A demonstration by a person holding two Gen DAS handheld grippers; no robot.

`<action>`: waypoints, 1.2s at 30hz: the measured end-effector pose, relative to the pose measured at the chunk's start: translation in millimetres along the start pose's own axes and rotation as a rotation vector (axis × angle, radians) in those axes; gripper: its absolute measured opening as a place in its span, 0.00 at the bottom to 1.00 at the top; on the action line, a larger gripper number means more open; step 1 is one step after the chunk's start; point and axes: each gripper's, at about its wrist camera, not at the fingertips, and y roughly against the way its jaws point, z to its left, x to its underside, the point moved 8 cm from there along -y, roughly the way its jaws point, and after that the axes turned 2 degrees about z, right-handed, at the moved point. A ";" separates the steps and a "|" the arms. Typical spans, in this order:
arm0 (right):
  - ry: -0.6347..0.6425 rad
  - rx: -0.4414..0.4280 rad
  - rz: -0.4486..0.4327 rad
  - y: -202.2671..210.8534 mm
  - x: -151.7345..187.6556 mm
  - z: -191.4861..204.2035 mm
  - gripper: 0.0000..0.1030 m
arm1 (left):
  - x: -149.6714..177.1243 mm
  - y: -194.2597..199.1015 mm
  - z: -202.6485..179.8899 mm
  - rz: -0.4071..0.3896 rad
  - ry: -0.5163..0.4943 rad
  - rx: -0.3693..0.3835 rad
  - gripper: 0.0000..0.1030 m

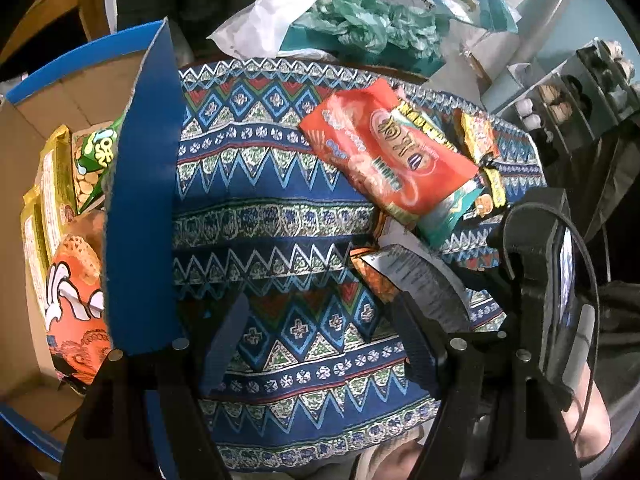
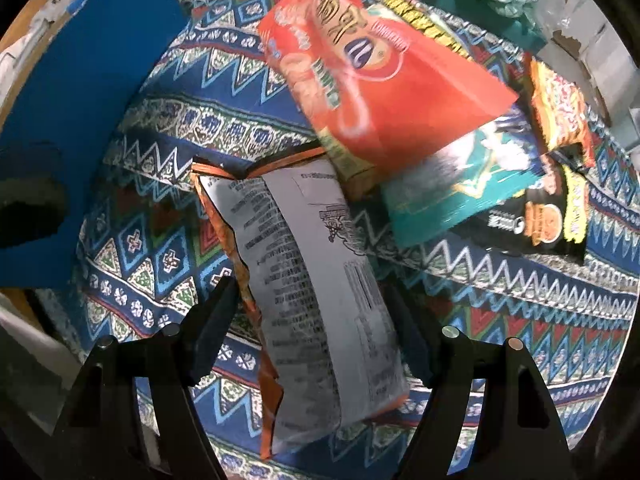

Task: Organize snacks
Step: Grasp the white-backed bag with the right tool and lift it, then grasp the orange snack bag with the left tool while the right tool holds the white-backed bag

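My right gripper (image 2: 310,288) points down over an orange snack bag (image 2: 320,280) lying grey back up on the patterned cloth (image 2: 168,248). Its jaws straddle the bag, with the fingertips (image 2: 224,292) right at the bag's edges but no squeeze visible. Beyond it lie a red bag (image 2: 380,80), a teal bag (image 2: 460,192), a black-and-yellow bag (image 2: 552,216) and a small red-yellow packet (image 2: 560,108). My left gripper (image 1: 320,304) hangs open over bare cloth, empty. The cardboard box (image 1: 24,152) at its left holds gold, green and orange snack bags (image 1: 76,280).
The box's blue flap (image 1: 140,200) stands up between the left gripper and the box's inside. Crumpled green (image 1: 360,28) and white (image 1: 280,12) plastic bags lie at the far end of the cloth. A grey rack (image 1: 580,80) stands far right. A person's leg (image 1: 592,420) shows bottom right.
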 end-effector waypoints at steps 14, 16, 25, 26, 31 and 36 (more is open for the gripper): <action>-0.061 -0.032 -0.049 49.3 24.4 -15.1 0.32 | -4.7 -15.5 4.2 0.021 0.054 0.001 0.77; -0.083 -0.017 -0.072 62.9 24.3 -26.8 0.32 | -6.8 -16.8 4.7 0.018 0.077 0.016 0.79; -0.192 0.011 -0.214 113.7 -10.6 -69.7 0.32 | -35.1 -23.4 0.0 -0.006 0.225 0.080 0.79; -0.194 0.012 -0.221 115.6 -15.9 -72.4 0.32 | -39.4 -24.1 -0.4 -0.012 0.241 0.083 0.81; -0.198 0.036 -0.223 113.6 -40.3 -84.8 0.32 | -61.7 -30.0 -3.4 -0.031 0.306 0.082 0.85; -0.197 0.025 -0.215 112.4 -64.7 -105.4 0.32 | -79.6 -39.3 -9.7 -0.047 0.403 0.128 0.85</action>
